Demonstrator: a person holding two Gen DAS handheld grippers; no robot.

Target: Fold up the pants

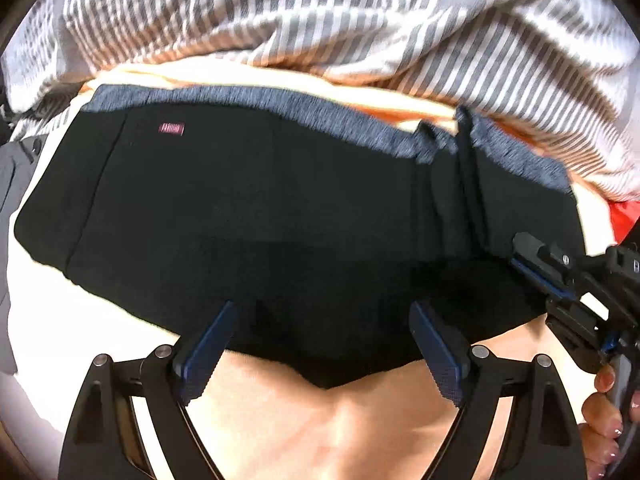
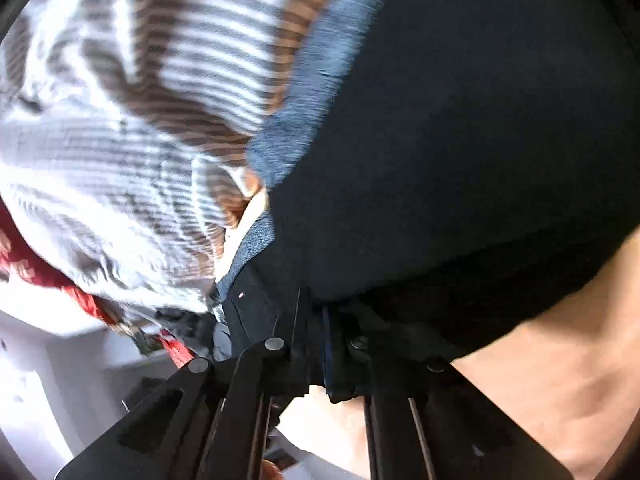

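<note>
Left gripper point(image 1: 320, 344) wide apart above near edge of black pants point(image 1: 260, 220) (long axis left-right, grey waistband point(image 1: 280, 100) far side); right gripper point(image 2: 316, 344) clamped on pants' right end.

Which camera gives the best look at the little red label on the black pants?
The left wrist view. There the red label sits in plain sight on the black pants, just below the grey-blue waistband. The right wrist view, close and blurred, shows only dark cloth and waistband, no label.
</note>
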